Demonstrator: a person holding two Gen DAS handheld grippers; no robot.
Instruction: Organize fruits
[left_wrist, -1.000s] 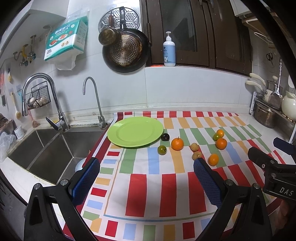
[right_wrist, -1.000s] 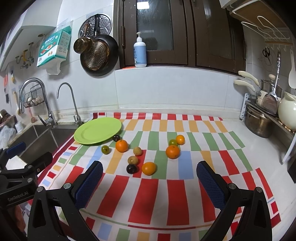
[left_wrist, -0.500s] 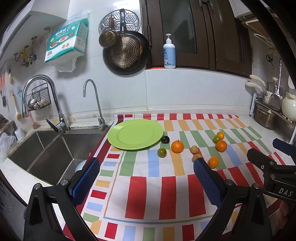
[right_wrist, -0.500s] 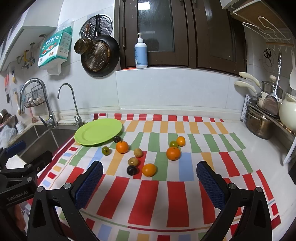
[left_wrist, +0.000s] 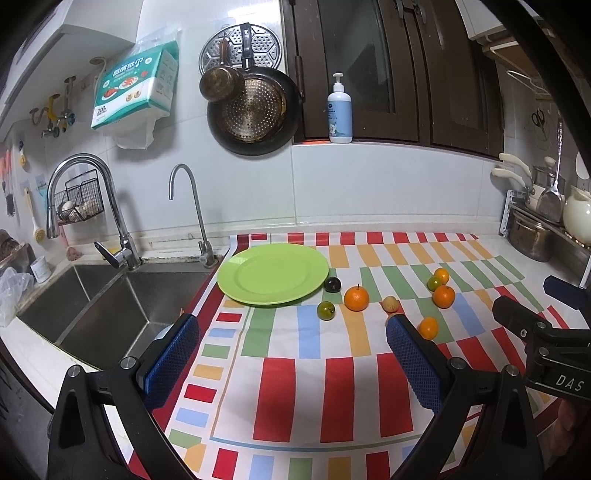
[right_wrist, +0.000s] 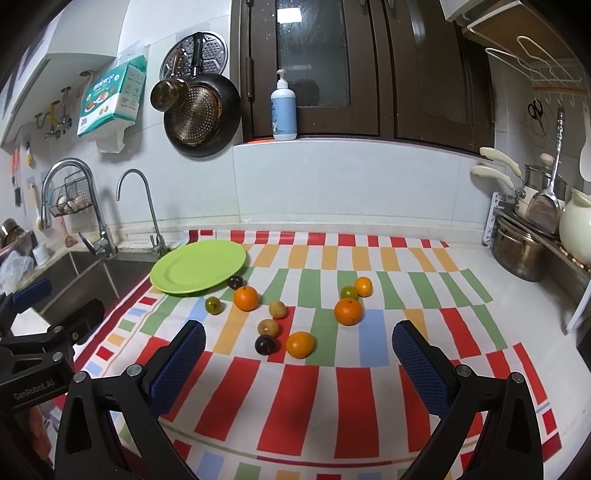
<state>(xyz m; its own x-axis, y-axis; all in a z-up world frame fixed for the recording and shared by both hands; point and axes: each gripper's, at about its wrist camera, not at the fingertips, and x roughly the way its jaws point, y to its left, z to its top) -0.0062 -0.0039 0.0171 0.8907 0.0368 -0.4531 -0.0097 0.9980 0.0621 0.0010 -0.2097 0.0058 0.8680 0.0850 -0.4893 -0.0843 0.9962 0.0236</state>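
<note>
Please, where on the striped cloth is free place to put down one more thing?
The near red stripes, between the open right gripper and the fruit, are bare, as is the cloth's right side. It is crowded beside the green plate, around the big orange.

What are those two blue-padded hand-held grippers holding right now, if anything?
Nothing. The left hand-held gripper and the right hand-held gripper are both open and empty; the fruits lie loose on the striped mat, beside the green plate.
</note>
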